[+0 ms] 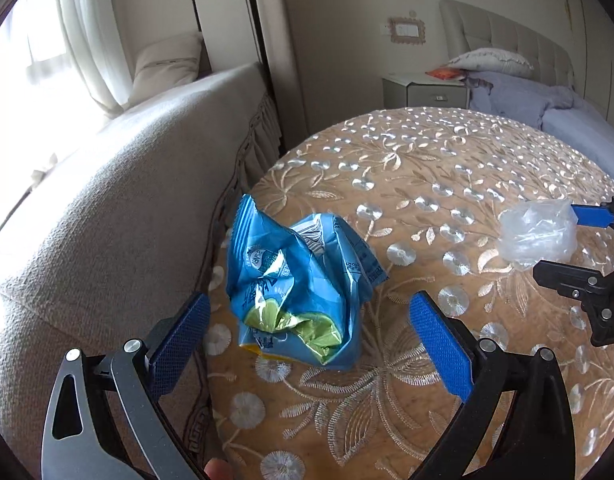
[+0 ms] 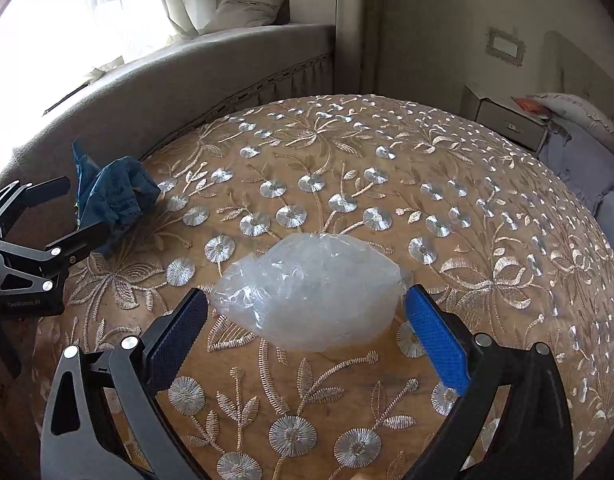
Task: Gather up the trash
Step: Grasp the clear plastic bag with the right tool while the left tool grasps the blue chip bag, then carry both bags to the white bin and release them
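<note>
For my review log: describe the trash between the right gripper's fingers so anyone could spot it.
On the round embroidered table, find the open right hand-held gripper. Between its fingers lies a crumpled clear plastic bag, see-through and whitish, unlike the blue snack bag near the table's edge.

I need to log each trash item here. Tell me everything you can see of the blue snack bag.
The blue snack bag is a crumpled glossy wrapper, blue with white print and a lime-green picture low on its front. It lies loose on the embroidered tablecloth near the table's edge beside the sofa, between the open left claw's fingers, apparently untouched by them.
</note>
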Available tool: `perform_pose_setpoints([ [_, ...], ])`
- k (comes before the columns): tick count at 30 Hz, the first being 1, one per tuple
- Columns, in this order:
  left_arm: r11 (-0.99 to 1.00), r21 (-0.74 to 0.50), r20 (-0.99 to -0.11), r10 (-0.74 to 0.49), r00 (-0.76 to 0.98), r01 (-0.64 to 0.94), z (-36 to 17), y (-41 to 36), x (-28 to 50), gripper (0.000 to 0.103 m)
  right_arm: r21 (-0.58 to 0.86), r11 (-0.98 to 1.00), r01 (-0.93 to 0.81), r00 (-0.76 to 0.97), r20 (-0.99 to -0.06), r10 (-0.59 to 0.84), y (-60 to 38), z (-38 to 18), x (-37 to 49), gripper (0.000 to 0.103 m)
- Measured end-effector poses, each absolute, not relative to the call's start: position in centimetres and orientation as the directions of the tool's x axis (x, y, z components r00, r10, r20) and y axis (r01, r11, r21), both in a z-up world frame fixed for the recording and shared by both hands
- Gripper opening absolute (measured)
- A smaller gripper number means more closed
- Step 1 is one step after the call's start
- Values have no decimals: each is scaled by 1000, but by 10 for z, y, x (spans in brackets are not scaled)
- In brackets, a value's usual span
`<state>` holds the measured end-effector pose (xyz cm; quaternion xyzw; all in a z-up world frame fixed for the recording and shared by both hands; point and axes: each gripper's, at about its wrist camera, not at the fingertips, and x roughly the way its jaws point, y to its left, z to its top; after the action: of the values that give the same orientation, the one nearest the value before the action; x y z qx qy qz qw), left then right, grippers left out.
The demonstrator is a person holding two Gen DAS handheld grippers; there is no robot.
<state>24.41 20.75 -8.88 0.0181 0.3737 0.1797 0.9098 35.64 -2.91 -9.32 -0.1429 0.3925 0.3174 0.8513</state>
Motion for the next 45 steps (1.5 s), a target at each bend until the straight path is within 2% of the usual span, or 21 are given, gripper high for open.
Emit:
perform_pose_setpoints([
  [6, 944, 147, -726, 307, 615, -296, -103, 223, 265, 98, -5, 762, -647, 486, -773, 407, -17, -102, 369, 98],
  [7, 948, 127, -730, 289, 620, -292, -103, 225, 266, 98, -3, 764, -645, 490, -769, 410, -17, -102, 369, 95],
  [8, 950, 113, -732, 278, 622, -291, -104, 226, 266, 96, -6, 763, -646, 488, -772, 407, -16, -102, 369, 81],
  [9, 950, 116, -733, 278, 620, -289, -105, 227, 268, 93, -8, 763, -646, 489, -772, 406, -16, -101, 368, 75],
  [10, 949, 122, -735, 284, 616, -292, -106, 227, 268, 83, -11, 764, -646, 493, -769, 406, -17, -100, 366, 72],
  [11, 947, 122, -735, 287, 614, -296, -107, 227, 267, 80, -19, 761, -648, 497, -768, 404, -18, -99, 364, 65],
  [15, 952, 104, -724, 272, 634, -289, -103, 221, 257, 78, -26, 756, -654, 502, -762, 408, -26, -94, 352, 54],
  [30, 982, 67, -623, 177, 762, -174, -63, 119, 180, 78, -32, 766, -642, 571, -686, 450, -98, -49, 246, 52],
  [45, 996, 79, -594, 25, 804, 27, -54, -6, 129, 79, -81, 821, -565, 664, -635, 395, -189, -43, 138, 52],
])
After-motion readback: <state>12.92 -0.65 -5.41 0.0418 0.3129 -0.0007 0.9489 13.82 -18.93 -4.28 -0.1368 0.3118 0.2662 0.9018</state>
